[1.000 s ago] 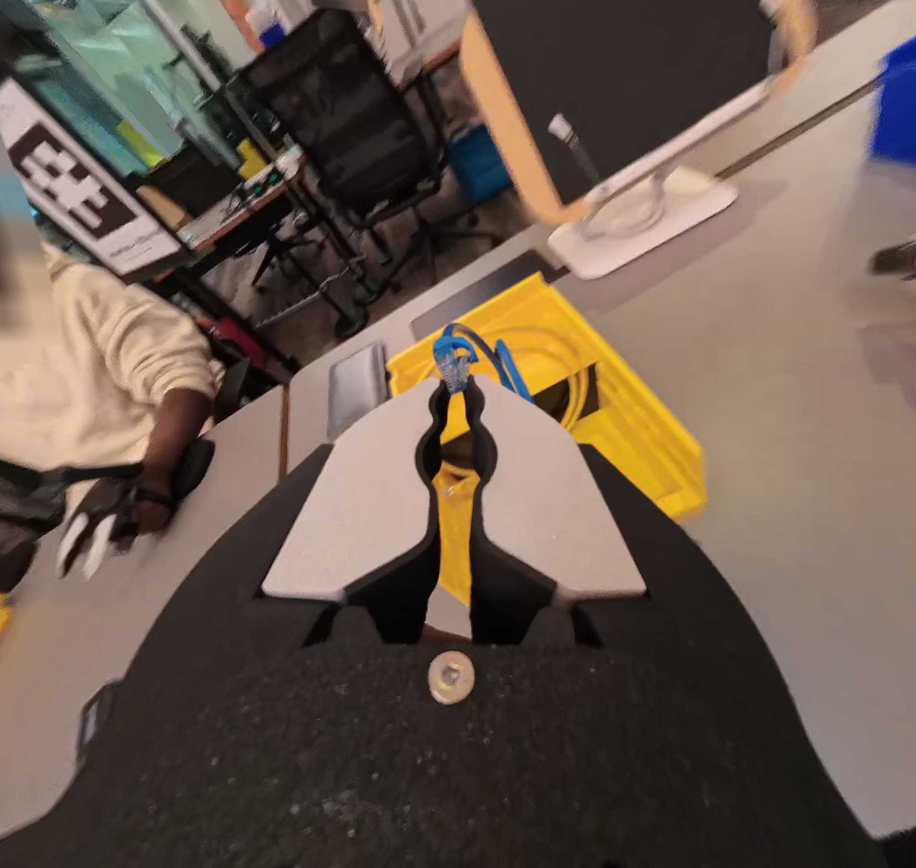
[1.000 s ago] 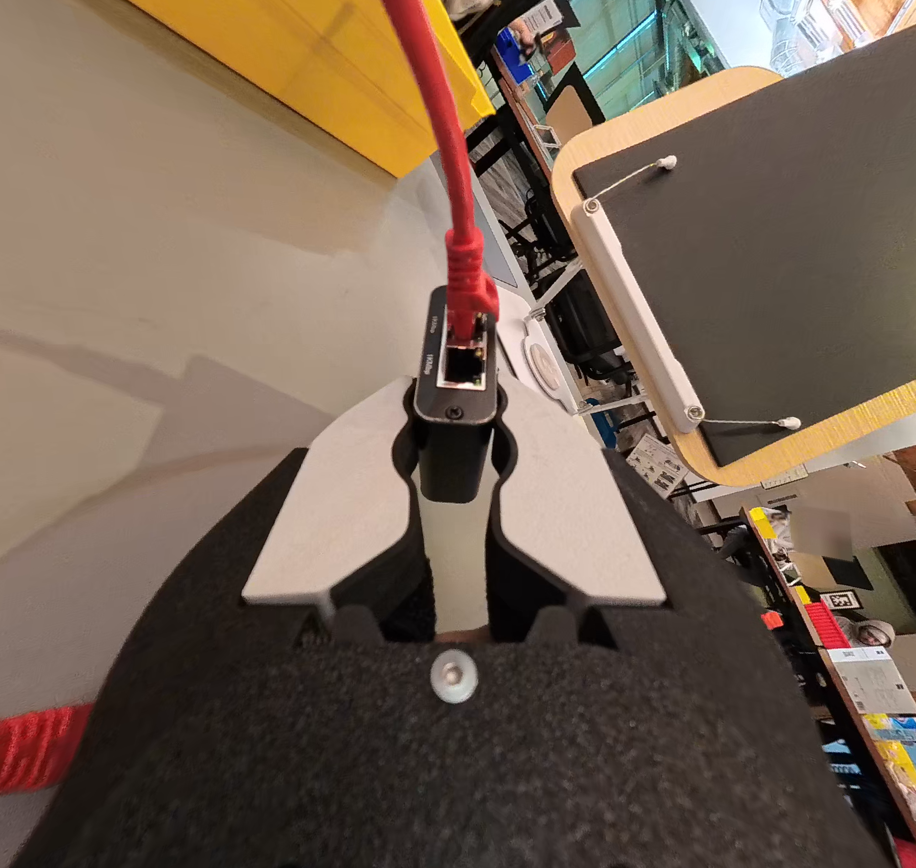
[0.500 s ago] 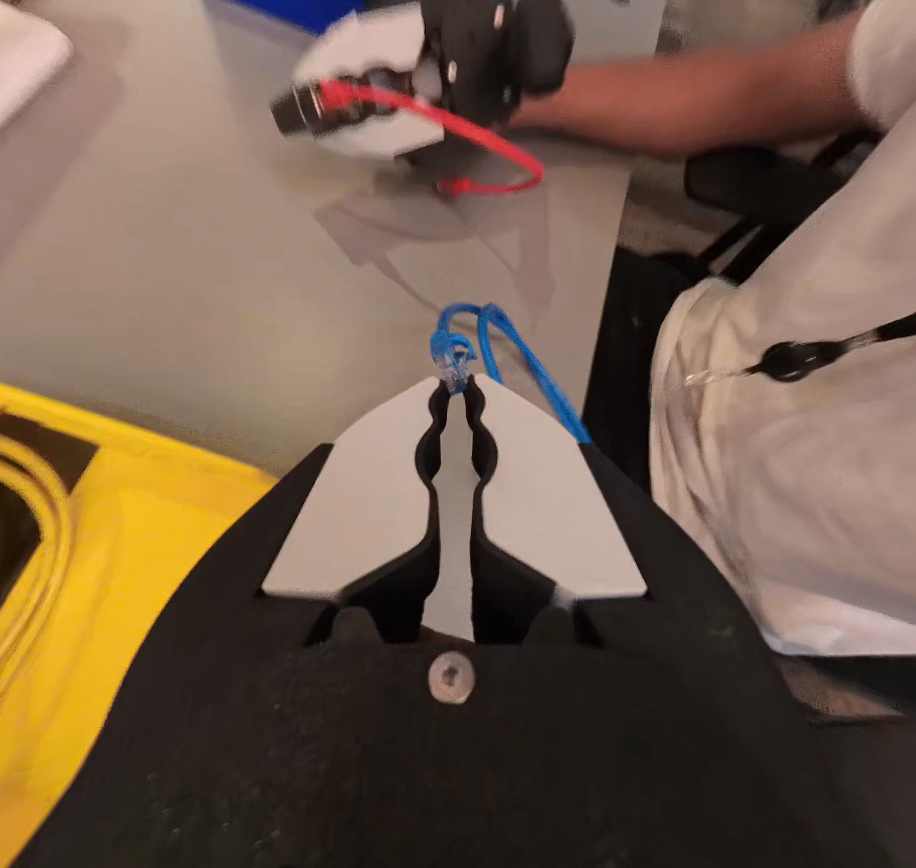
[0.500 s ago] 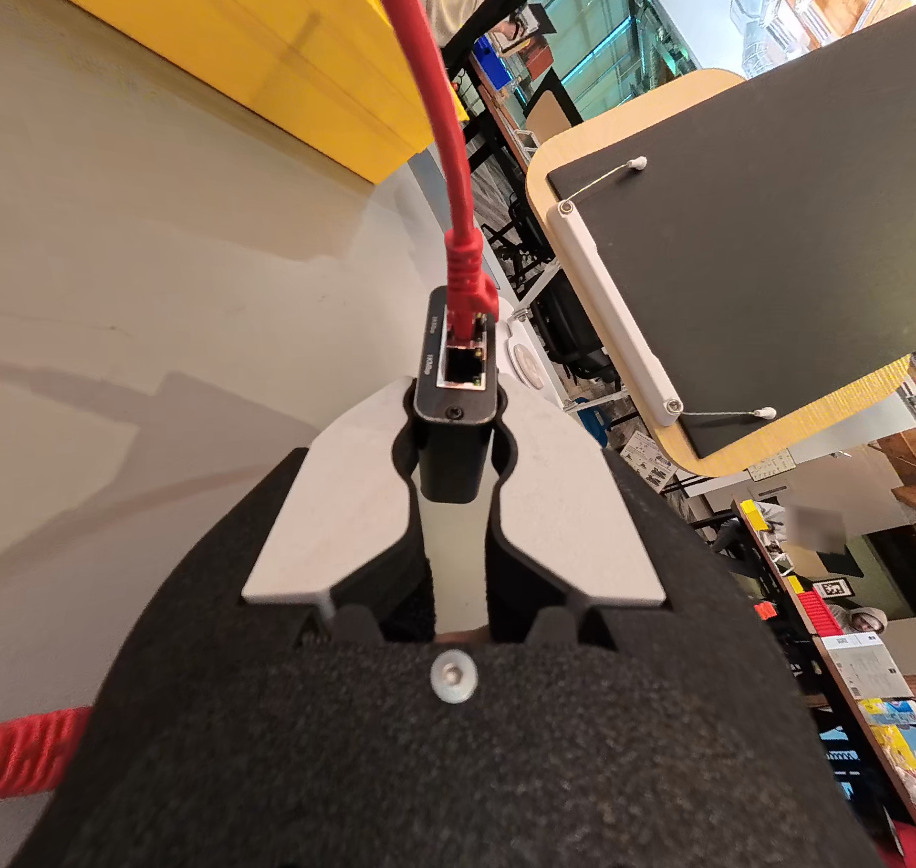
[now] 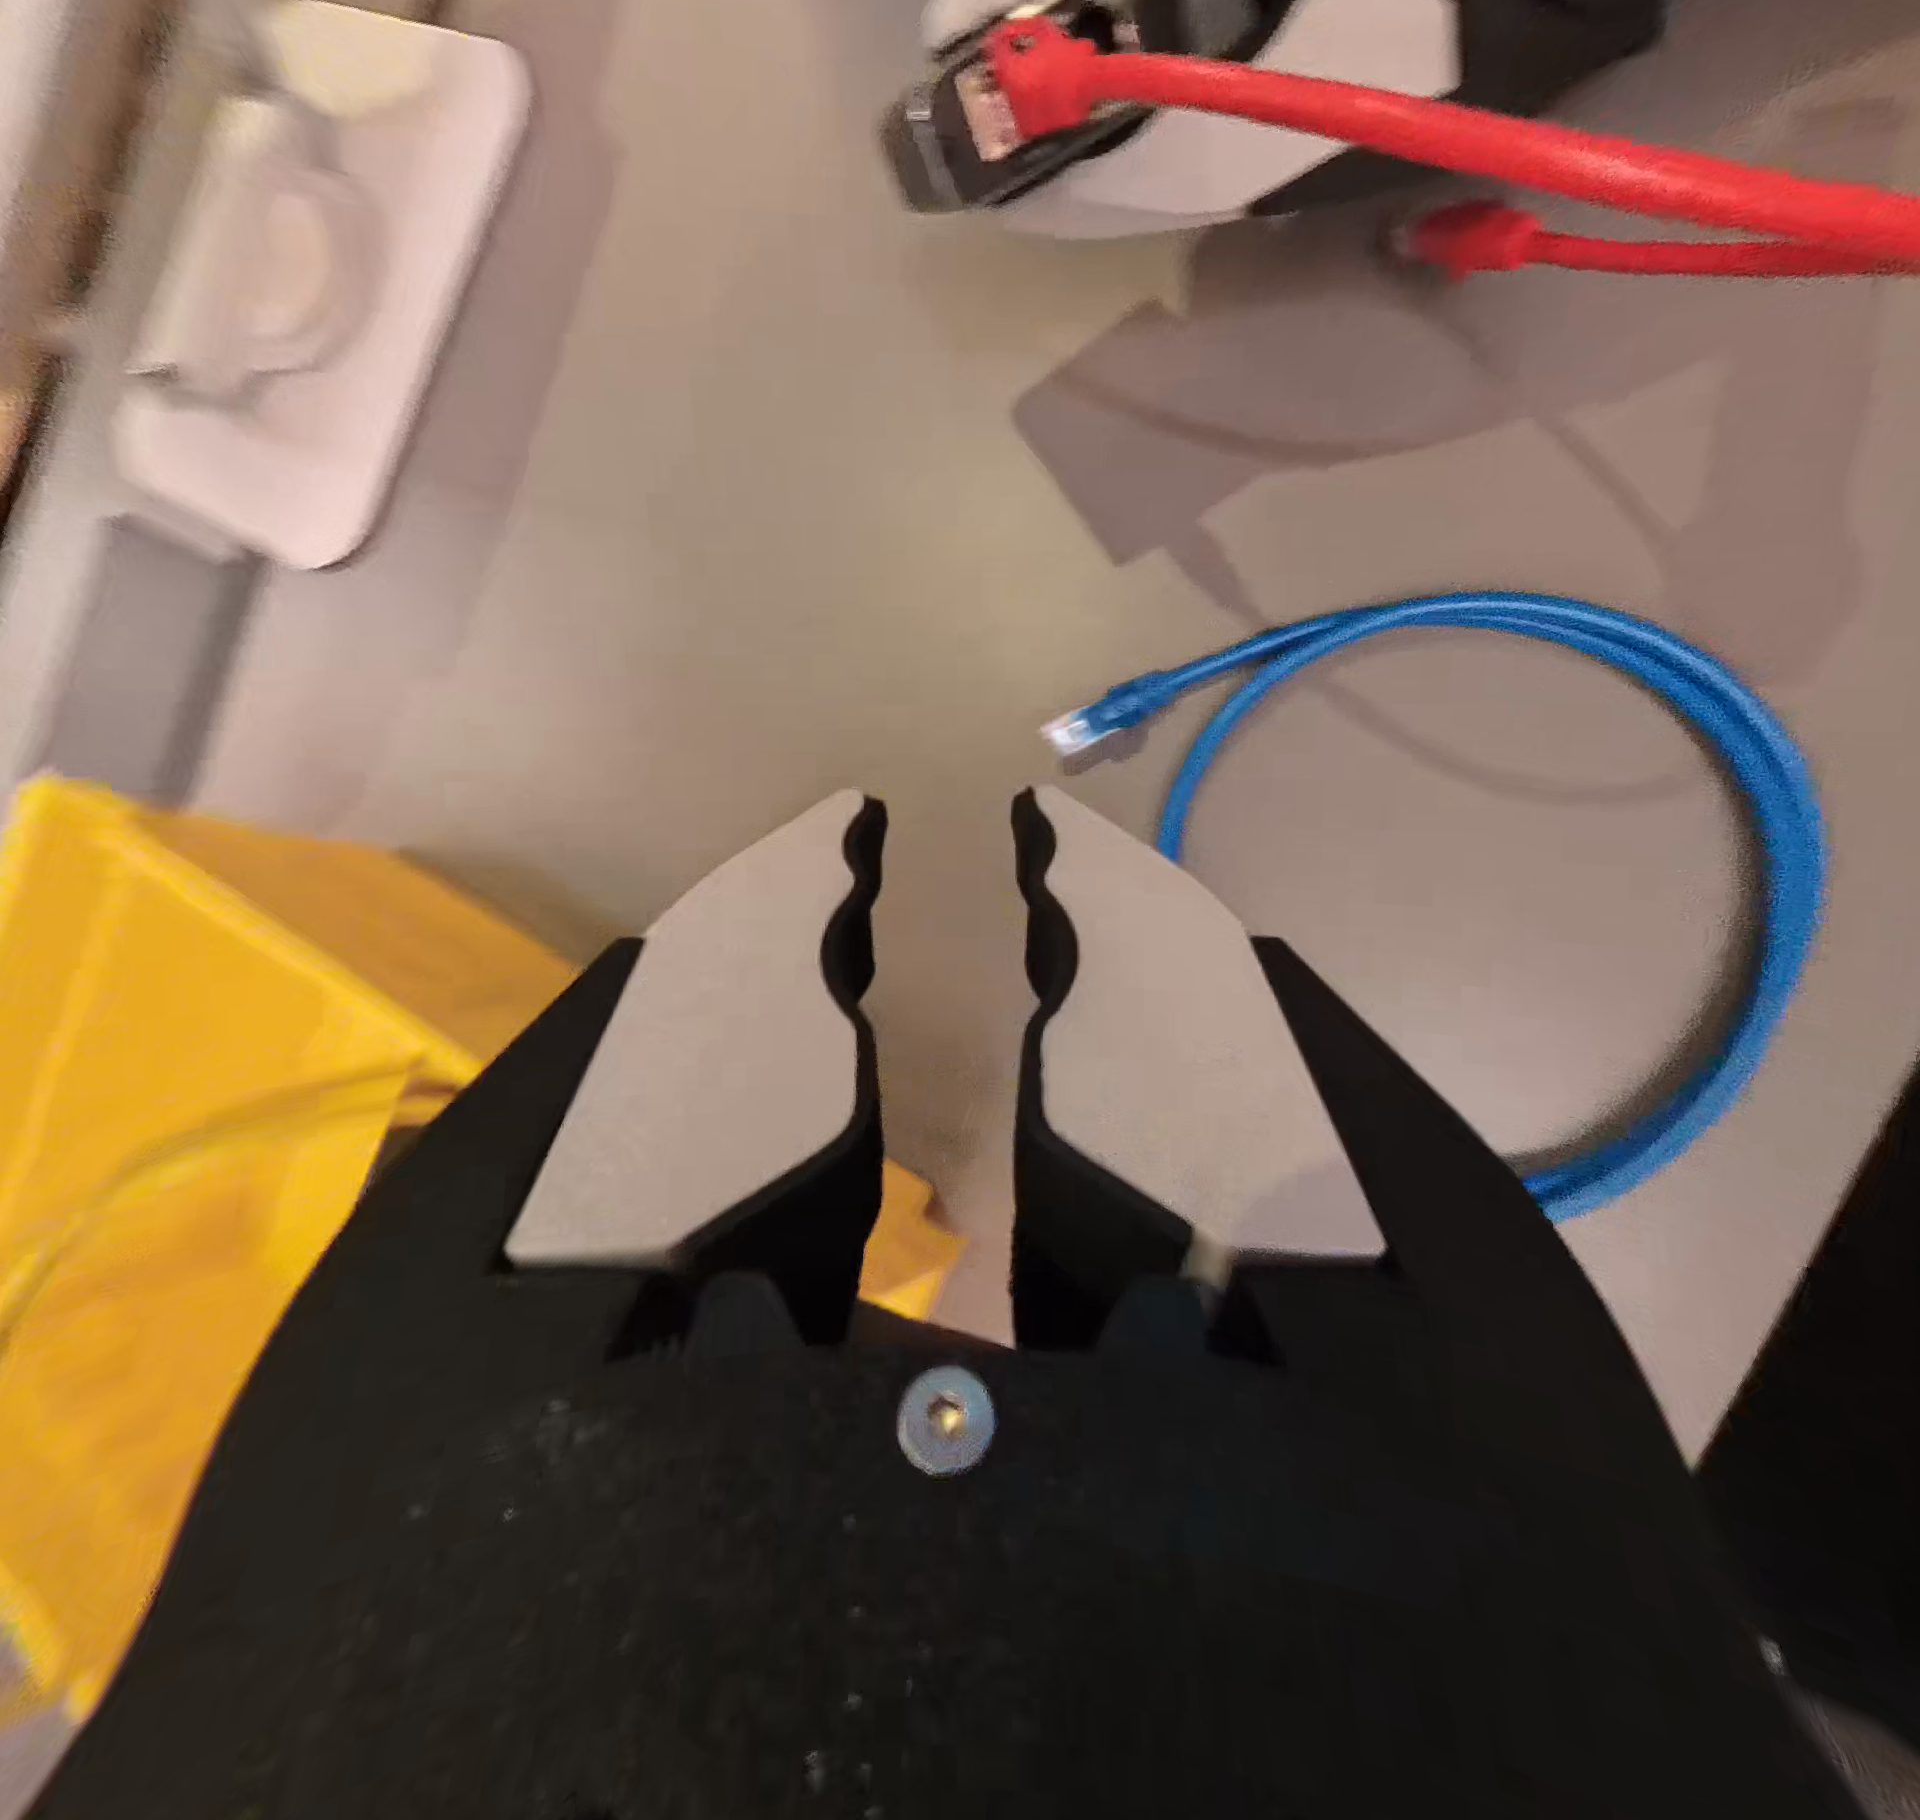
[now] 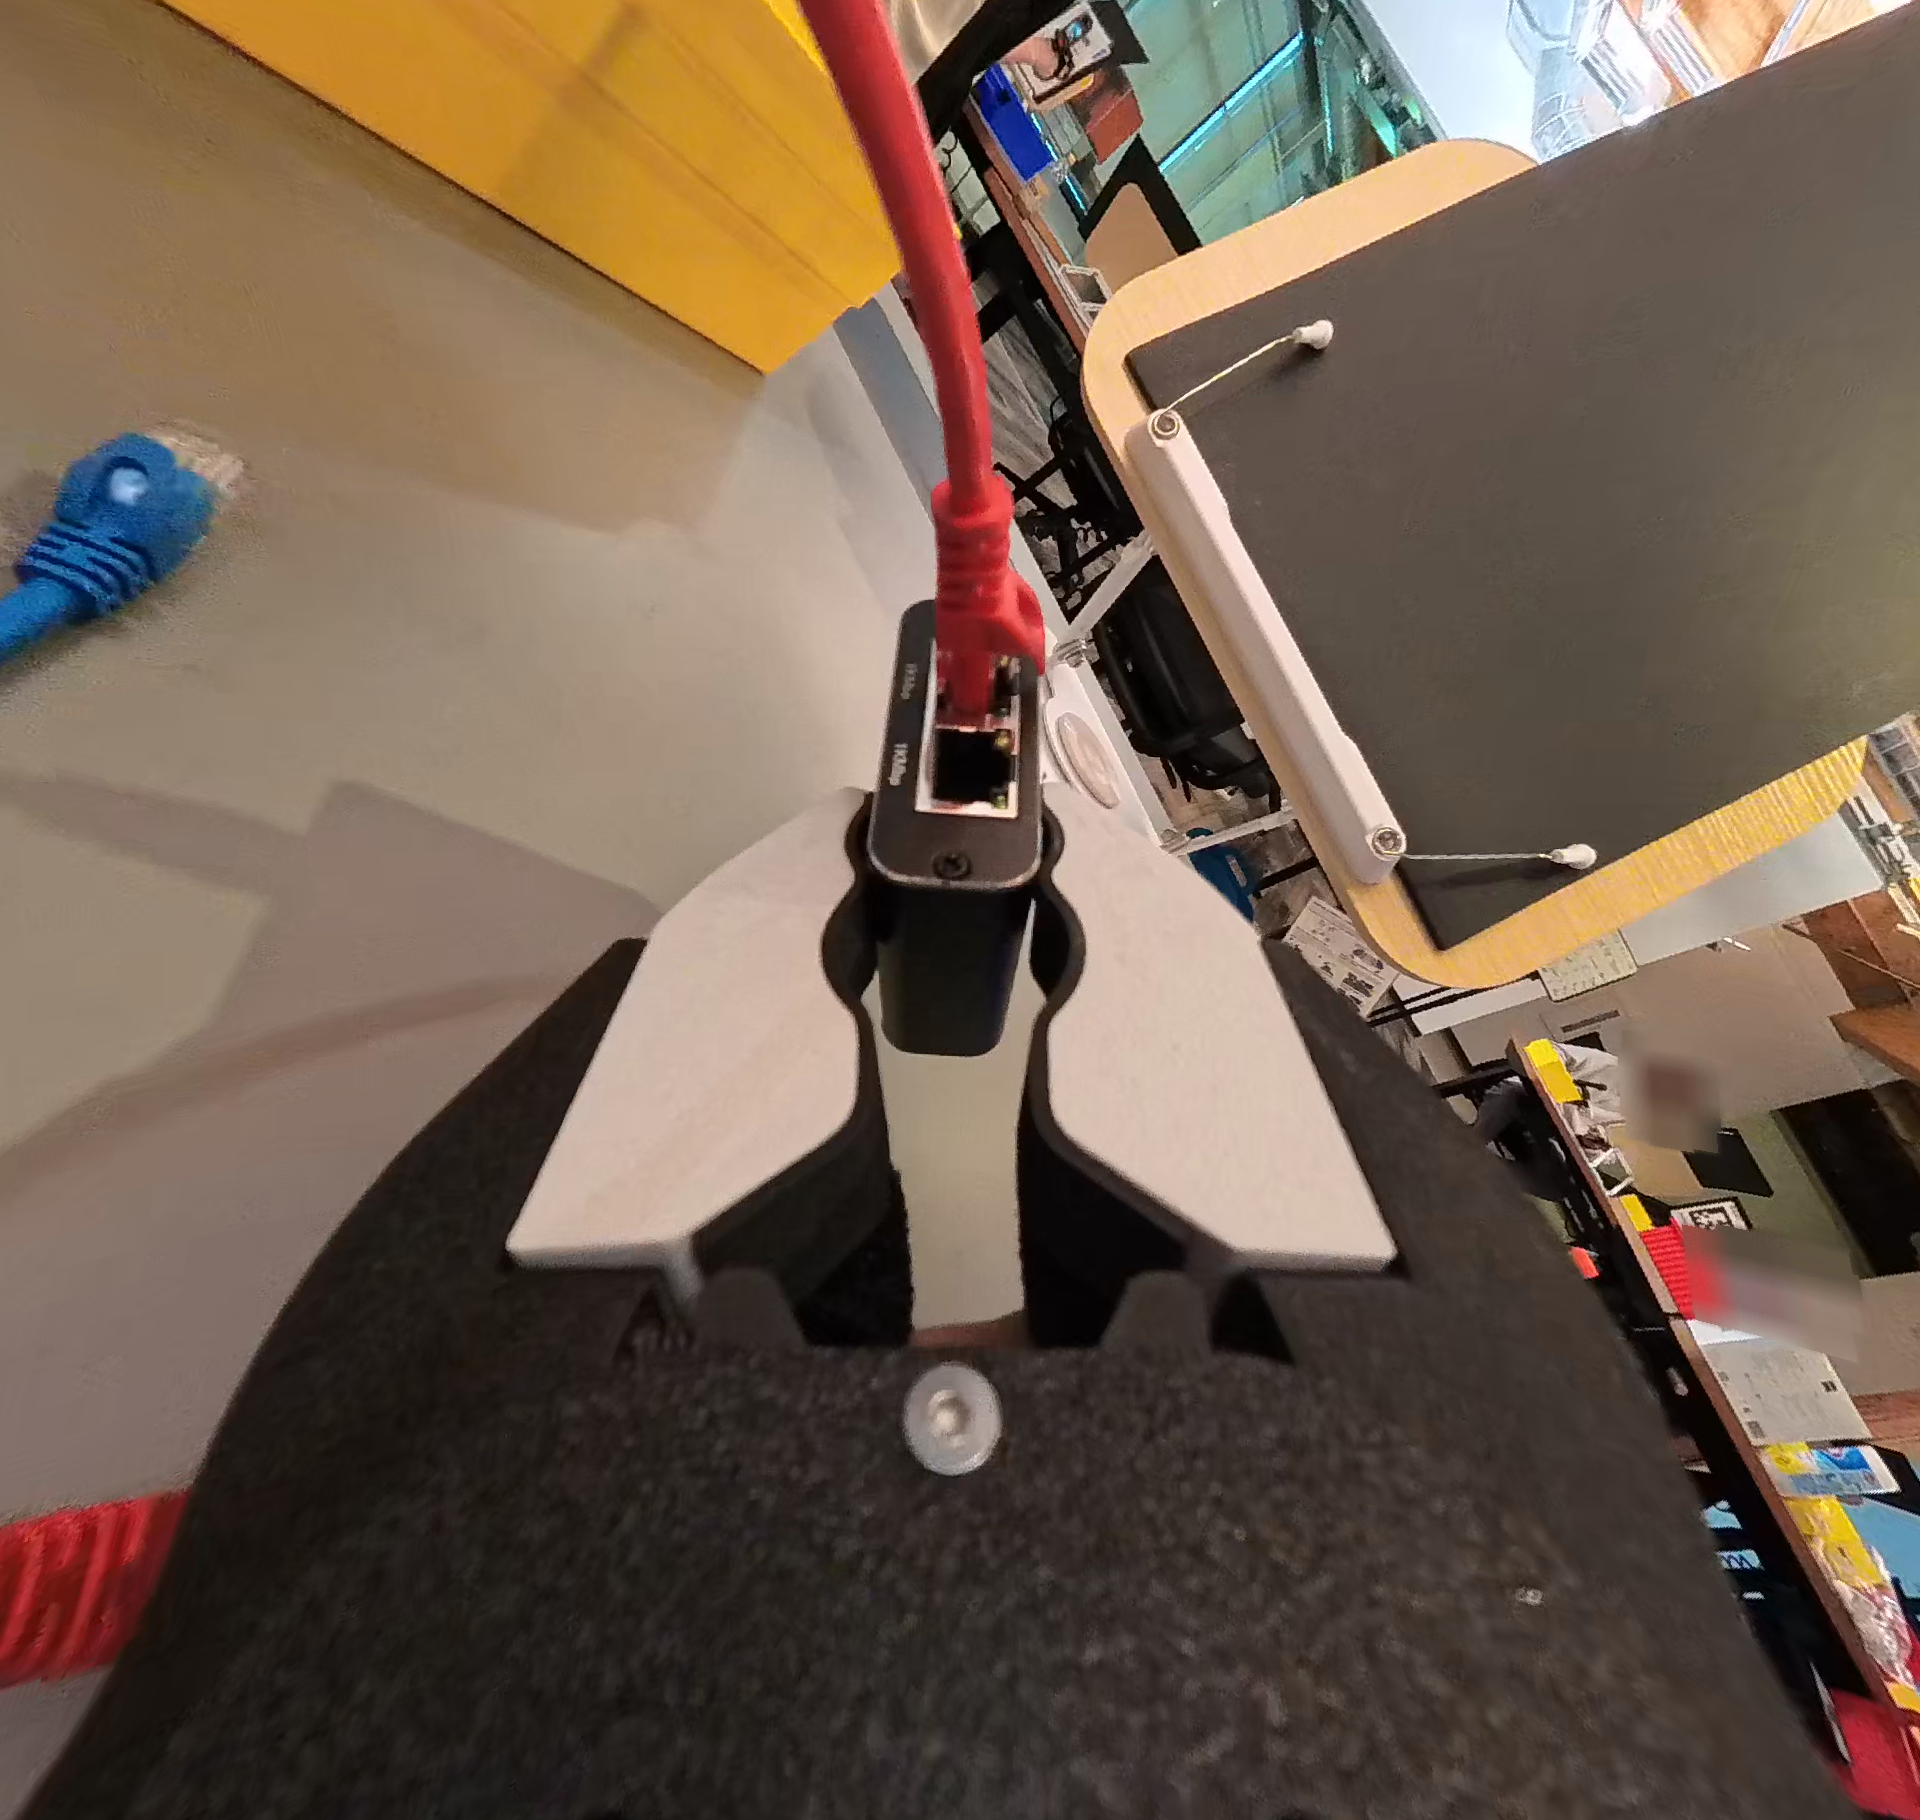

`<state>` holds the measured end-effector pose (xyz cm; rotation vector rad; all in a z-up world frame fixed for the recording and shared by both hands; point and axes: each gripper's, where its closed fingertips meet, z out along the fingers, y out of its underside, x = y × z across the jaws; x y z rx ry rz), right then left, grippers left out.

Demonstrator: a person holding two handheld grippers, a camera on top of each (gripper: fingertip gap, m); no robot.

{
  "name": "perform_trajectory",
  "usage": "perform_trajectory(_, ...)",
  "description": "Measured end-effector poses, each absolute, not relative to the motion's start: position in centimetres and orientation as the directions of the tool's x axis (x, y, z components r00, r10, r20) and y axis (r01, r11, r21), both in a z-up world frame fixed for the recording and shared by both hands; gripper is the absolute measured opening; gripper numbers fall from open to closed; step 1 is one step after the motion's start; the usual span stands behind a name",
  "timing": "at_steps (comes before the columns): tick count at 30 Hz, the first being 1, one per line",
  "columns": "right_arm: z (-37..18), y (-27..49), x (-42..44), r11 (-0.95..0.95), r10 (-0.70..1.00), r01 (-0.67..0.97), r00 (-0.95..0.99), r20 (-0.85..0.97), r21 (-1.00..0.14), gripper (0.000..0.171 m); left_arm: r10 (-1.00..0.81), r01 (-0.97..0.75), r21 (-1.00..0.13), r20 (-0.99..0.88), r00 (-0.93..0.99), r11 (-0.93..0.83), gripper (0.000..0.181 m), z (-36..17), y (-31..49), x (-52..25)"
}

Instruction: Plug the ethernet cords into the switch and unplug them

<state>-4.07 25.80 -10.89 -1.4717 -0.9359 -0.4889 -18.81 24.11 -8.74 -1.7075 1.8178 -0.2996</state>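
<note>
Left hand-held gripper (image 5: 948, 809): its jaws stand parted with bare bench showing between them; it holds nothing and hangs above the grey bench (image 5: 727, 544).

Right hand-held gripper (image 6: 954, 814): clamped on the small black metal ethernet switch (image 6: 954, 897), pinched across its narrow sides.

Switch: its long axis runs out along the fingers, port face turned up toward the camera (from the left wrist view it sits blurred at the far side, ports facing back this way).

Red ethernet cord (image 6: 925, 243): plugged into the farther port, rising from the switch and arching back over the gripper; the nearer port is open.

Blue ethernet cord (image 5: 1621, 835): lying loose on the bench in a round coil, just right of the left fingers. Its clear plug (image 5: 1075, 731) points left, touching neither gripper.

Yellow plastic bin (image 5: 187, 1095): on the bench beside the left gripper.

White stand base (image 5: 312, 284): farther off, blurred.
</note>
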Motion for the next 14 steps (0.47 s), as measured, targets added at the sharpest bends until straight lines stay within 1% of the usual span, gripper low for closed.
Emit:
perform_trajectory(1, -10.9, 25.8, -4.1, 0.093, 0.257, 0.784, 0.576, 0.776, -0.613, 0.025, -0.943, -0.809, -0.576, -0.319, 0.09, 0.117, 0.024, -8.3, 24.3, -19.6)
perform_trajectory(2, -10.9, 25.8, -4.2, 0.095, 0.257, 0.787, 0.573, 0.778, -0.61, 0.025, -0.934, -0.795, -0.601, -0.325, 0.145, 0.086, 0.024, -8.2, 23.9, -20.4)
perform_trajectory(4, -11.0, 25.8, -4.3, 0.096, 0.262, 0.793, 0.564, 0.784, -0.602, 0.025, -0.933, -0.756, -0.655, -0.264, 0.243, -0.011, 0.021, -9.2, 22.4, -21.7)
perform_trajectory(7, -11.1, 25.7, -4.7, 0.105, 0.266, 0.796, 0.555, 0.788, -0.596, 0.025, -0.899, -0.714, -0.687, -0.218, 0.38, -0.135, 0.022, -12.4, 21.4, -23.8)
perform_trajectory(9, -11.1, 25.6, -4.9, 0.11, 0.268, 0.798, 0.551, 0.791, -0.593, 0.025, -0.891, -0.672, -0.715, -0.159, 0.426, -0.194, 0.022, -14.6, 20.4, -24.3)
perform_trajectory(12, -11.2, 25.7, -4.9, 0.107, 0.271, 0.796, 0.553, 0.788, -0.596, 0.025, -0.881, -0.634, -0.724, -0.079, 0.466, -0.27, 0.023, -16.6, 19.4, -24.5)
perform_trajectory(14, -11.4, 25.8, -4.7, 0.098, 0.272, 0.797, 0.555, 0.786, -0.596, 0.025, -0.878, -0.655, -0.693, -0.066, 0.475, -0.303, 0.022, -17.8, 19.3, -24.9)
